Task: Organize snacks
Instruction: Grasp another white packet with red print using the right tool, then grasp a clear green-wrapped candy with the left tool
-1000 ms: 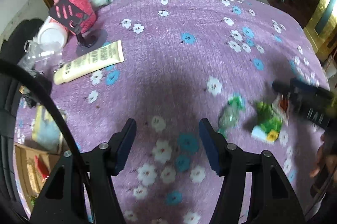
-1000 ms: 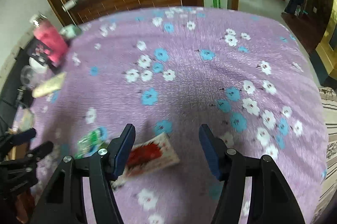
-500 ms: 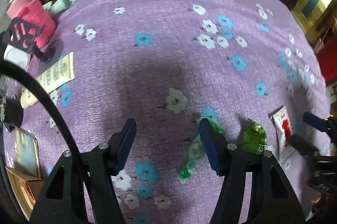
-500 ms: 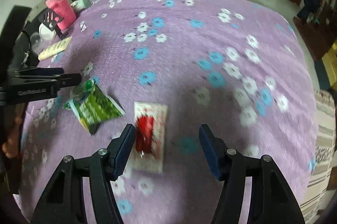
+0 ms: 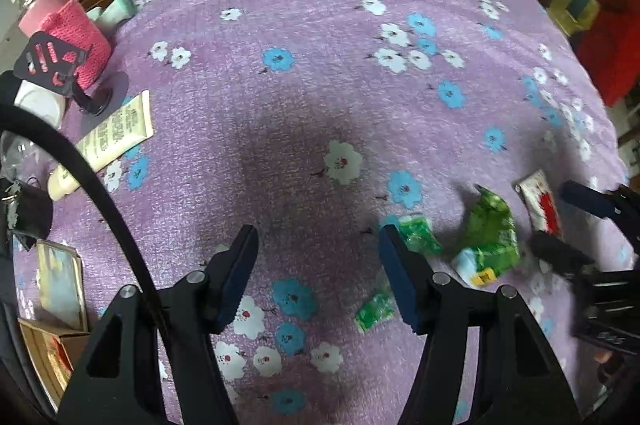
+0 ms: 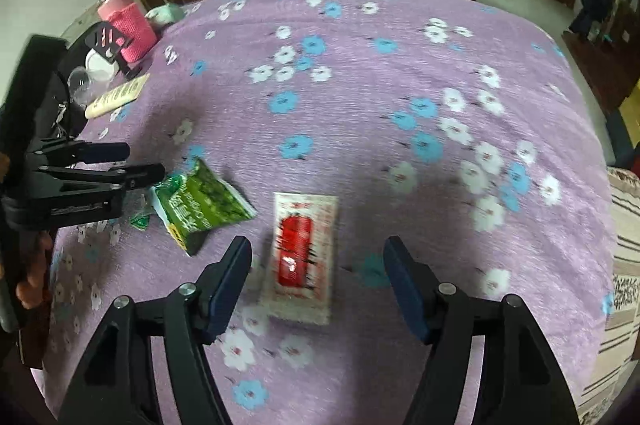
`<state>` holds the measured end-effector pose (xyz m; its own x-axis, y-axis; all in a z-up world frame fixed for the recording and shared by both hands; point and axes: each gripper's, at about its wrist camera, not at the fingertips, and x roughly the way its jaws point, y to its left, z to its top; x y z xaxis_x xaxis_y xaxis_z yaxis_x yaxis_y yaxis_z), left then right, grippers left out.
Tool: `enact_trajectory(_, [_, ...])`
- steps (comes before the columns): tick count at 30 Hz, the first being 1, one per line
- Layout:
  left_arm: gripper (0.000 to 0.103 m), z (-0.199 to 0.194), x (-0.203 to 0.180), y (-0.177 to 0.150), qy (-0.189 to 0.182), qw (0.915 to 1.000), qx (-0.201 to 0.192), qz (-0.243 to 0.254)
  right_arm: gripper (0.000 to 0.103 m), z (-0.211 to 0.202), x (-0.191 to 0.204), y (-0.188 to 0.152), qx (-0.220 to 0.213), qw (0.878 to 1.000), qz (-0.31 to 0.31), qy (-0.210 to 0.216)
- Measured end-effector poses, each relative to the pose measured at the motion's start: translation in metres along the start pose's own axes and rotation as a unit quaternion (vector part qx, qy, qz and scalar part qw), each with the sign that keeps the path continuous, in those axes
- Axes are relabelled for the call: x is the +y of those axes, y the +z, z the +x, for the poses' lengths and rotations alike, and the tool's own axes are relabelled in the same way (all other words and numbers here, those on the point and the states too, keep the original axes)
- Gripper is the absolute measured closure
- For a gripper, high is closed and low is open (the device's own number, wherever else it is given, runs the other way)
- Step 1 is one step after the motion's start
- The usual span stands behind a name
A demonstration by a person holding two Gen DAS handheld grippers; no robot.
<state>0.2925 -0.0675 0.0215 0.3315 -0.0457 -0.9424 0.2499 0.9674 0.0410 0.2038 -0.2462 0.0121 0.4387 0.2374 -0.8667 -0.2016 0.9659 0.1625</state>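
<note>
**Grippers poised over scattered snack packets**

Right gripper (image 6: pixel 318 273), jaws opening and empty, straddles the flat white-and-red sachet (image 6: pixel 302 253), apparently for pickup. Left gripper (image 5: pixel 318 265), apart and empty, hovers beside the small green packet (image 5: pixel 416 235); the crumpled green pouch (image 6: pixel 204 207) lies between, on the purple floral tablecloth (image 6: pixel 360 85).

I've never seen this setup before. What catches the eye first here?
The purple flowered tablecloth fills both views. On it, a red-and-white snack sachet lies flat between the opening right gripper jaws, untouched; a green snack packet lies just left, near the open left gripper.
</note>
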Motion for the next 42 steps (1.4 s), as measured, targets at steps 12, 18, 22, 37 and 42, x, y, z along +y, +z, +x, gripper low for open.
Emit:
enact_trajectory(12, [0.019,0.006,-0.024,-0.015,0.052,0.9955,-0.010,0.079,0.065,0.005,0.014,-0.004,0.004,0.996,-0.059,-0.071])
enact_trajectory(18, [0.017,0.005,-0.038,-0.019,0.058,0.9946,-0.024,0.082,0.065,0.003,0.014,-0.008,-0.003,0.996,-0.060,-0.071])
enact_trajectory(22, [0.017,-0.004,-0.049,-0.023,0.090,0.9884,-0.059,0.107,0.065,0.002,0.014,-0.009,-0.002,0.996,-0.062,-0.070])
enact_trajectory(37, [0.017,-0.006,-0.059,-0.018,-0.103,0.9936,-0.012,0.045,0.055,0.000,0.015,-0.012,-0.005,0.997,-0.061,-0.057])
enact_trajectory(42, [0.017,-0.010,-0.048,-0.029,-0.083,0.9959,-0.017,0.032,0.051,0.000,0.013,-0.013,-0.006,0.997,-0.059,-0.048])
